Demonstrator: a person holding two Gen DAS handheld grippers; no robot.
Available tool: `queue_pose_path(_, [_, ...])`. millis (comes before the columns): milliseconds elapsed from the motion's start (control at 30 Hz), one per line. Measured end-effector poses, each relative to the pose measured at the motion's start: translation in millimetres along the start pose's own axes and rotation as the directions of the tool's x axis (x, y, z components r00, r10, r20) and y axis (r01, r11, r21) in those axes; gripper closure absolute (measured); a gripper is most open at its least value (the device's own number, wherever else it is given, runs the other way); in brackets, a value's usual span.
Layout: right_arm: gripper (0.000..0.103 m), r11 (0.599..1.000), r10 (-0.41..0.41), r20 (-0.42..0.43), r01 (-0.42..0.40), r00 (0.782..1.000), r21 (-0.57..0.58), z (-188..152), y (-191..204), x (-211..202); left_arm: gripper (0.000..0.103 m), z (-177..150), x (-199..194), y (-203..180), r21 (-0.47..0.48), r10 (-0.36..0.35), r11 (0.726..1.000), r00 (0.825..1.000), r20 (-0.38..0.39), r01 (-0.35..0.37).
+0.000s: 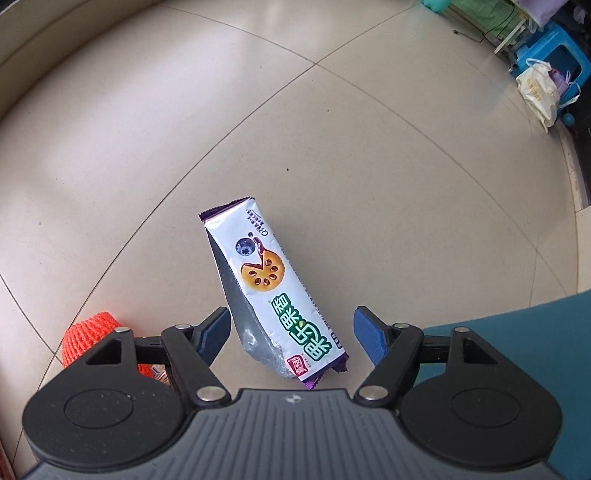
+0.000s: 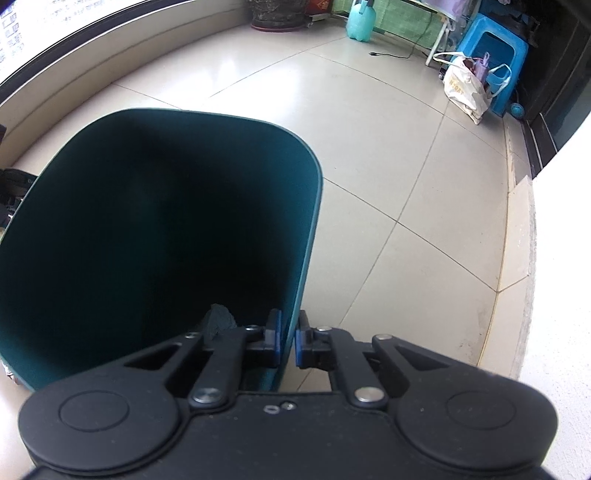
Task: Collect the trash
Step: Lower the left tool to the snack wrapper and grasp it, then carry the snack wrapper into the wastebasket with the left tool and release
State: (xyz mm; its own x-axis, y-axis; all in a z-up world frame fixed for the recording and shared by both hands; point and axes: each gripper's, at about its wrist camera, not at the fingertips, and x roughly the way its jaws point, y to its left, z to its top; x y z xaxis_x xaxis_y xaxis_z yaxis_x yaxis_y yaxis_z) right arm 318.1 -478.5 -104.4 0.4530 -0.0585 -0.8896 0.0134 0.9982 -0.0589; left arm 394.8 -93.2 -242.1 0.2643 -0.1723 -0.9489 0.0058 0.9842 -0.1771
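A white and purple snack wrapper (image 1: 275, 291) with a biscuit picture lies on the tiled floor, its near end between the open fingers of my left gripper (image 1: 291, 332); neither blue pad touches it. An orange foam fruit net (image 1: 86, 339) lies to the left, partly hidden behind the left finger. My right gripper (image 2: 288, 341) is shut on the rim of a dark teal bin (image 2: 166, 229), whose inside is dark with a small grey crumpled piece (image 2: 219, 319) near the rim. The bin's edge (image 1: 535, 339) shows at the right of the left wrist view.
Beige floor tiles (image 1: 258, 110) spread ahead. At the far right stand a blue plastic stool (image 2: 495, 44), a white carrier bag (image 2: 463, 88) and a teal jug (image 2: 360, 20). A raised stone threshold (image 2: 524, 240) runs along the right. A low wall ledge curves on the left.
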Motion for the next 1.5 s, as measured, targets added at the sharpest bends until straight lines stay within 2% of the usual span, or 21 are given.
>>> queue_pose_path(200, [0.1,1.0,0.013,-0.012,-0.013,1.0,0.022,-3.3,-9.2,-3.5,0.03,0.6,49.7,-10.8,-0.033,0.009,0.999,0.999,-0.044,-0.011])
queue_pose_path(300, [0.1,1.0,0.009,-0.01,-0.009,1.0,0.007,-3.8,-5.9,-4.8,0.03,2.6,67.9,-18.6,-0.027,0.05,0.998,0.997,-0.05,-0.052])
queue_pose_path(400, [0.099,1.0,0.008,-0.009,-0.008,1.0,0.001,-5.3,-3.0,-5.7,0.03,1.3,90.1,-17.5,-0.042,0.113,0.992,0.989,-0.09,-0.117])
queue_pose_path(533, [0.099,1.0,-0.002,-0.01,0.002,1.0,-0.008,-4.6,-2.1,-5.9,0.03,-7.6,104.9,-8.3,-0.059,0.13,0.989,0.984,-0.123,-0.138])
queue_pose_path(567, [0.099,1.0,-0.003,-0.01,0.003,1.0,-0.008,-5.0,-1.6,-6.0,0.032,-9.7,105.7,-7.1,-0.055,0.128,0.989,0.984,-0.125,-0.136])
queue_pose_path(667, [0.099,1.0,-0.006,-0.01,0.006,1.0,-0.007,-3.9,-0.2,-6.2,0.056,-15.9,102.9,-4.8,-0.032,0.15,0.987,0.982,-0.118,-0.155])
queue_pose_path(700, [0.099,1.0,-0.007,-0.01,0.007,1.0,-0.006,-3.8,0.3,-6.3,0.057,-17.5,101.0,-2.8,-0.034,0.142,0.988,0.982,-0.123,-0.148])
queue_pose_path(800, [0.098,1.0,-0.01,-0.008,0.01,1.0,-0.002,-2.7,0.8,-6.8,0.061,-23.8,92.5,-2.3,-0.009,0.18,0.983,0.978,-0.106,-0.181])
queue_pose_path(1000, [0.099,1.0,-0.009,0.014,0.009,1.0,-0.025,-6.8,7.5,-12.8,0.063,-37.2,60.7,-4.6,0.029,0.206,0.979,0.974,-0.099,-0.204])
queue_pose_path(1167, [0.099,1.0,0.004,0.03,-0.003,1.0,-0.027,-10.9,7.0,-18.0,0.063,-50.6,12.1,-8.3,0.053,0.187,0.982,0.979,-0.086,-0.183])
queue_pose_path(1500, [0.099,0.999,0.038,0.021,-0.038,0.999,0.012,-10.3,-11.1,-14.5,0.063,-66.1,-109.9,-43.4,0.159,0.13,0.979,0.991,0.014,-0.131])
